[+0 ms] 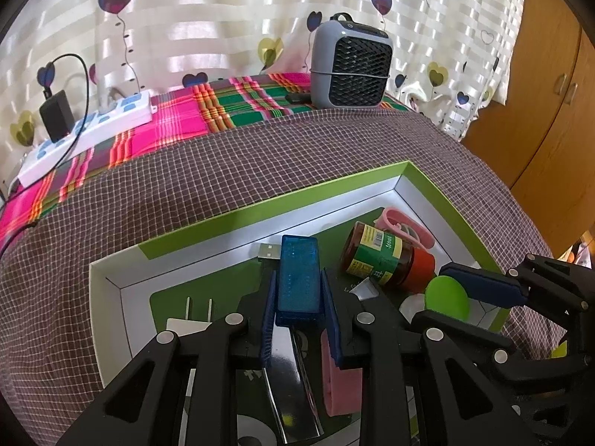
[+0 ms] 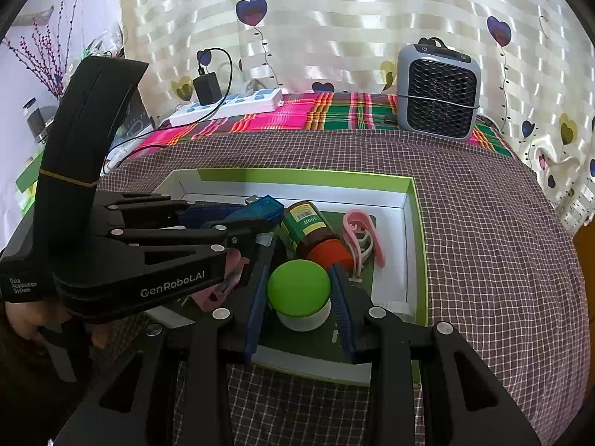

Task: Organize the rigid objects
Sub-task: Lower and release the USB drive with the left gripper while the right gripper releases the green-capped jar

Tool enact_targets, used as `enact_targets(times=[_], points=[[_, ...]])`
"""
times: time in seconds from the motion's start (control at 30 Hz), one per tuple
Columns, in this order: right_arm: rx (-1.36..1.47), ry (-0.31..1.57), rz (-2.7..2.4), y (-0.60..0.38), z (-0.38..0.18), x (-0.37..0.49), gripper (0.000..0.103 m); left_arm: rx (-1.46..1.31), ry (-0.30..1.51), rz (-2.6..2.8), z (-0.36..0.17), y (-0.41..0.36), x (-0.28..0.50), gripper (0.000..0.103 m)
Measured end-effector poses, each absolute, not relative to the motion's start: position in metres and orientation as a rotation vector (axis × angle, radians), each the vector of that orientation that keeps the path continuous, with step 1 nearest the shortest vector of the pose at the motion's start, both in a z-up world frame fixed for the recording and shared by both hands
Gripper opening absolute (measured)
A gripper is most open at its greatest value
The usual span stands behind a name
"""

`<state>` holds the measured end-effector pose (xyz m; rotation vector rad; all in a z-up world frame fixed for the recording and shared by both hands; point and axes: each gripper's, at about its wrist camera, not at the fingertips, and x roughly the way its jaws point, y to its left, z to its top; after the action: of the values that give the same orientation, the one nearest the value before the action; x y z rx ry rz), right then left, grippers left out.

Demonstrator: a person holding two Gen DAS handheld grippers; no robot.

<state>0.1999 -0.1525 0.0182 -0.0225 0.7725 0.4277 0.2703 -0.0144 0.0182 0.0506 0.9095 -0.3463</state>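
Note:
My left gripper (image 1: 299, 275) is shut on a blue translucent USB stick (image 1: 299, 286), held above the green and white box (image 1: 334, 186) with its metal plug pointing away. My right gripper (image 2: 299, 271) is shut on a small white pot with a green domed lid (image 2: 297, 290), low inside the same box (image 2: 297, 178). Between the two lies a brown jar with a red cap (image 1: 383, 256) on its side, and a pink clip (image 1: 405, 228) sits beyond it. In the right wrist view the left gripper (image 2: 238, 219) crosses from the left with the blue stick (image 2: 260, 209).
A white plug adapter (image 1: 189, 319), a pink block (image 1: 342, 383) and a dark shiny strip (image 1: 293, 383) lie in the box under my left gripper. At the back stand a grey fan heater (image 2: 438, 93) and a white power strip (image 2: 230, 107). A wooden cabinet (image 1: 539, 111) is to the right.

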Motion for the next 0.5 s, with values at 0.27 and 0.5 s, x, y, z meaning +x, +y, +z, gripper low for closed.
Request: enact_targets(times=[0.27,0.5], points=[[-0.007,0.775,0.426,-0.1531,0.0173,0.2006,0.035,0.054,0.907,-0.347,0.0197,-0.0142,0.2687,0.023],[-0.005,0.776,0.417,-0.1540,0.0169,0.2002,0.035,0.054,0.898,-0.348,0.0225,-0.0137,0.2663,0.023]])
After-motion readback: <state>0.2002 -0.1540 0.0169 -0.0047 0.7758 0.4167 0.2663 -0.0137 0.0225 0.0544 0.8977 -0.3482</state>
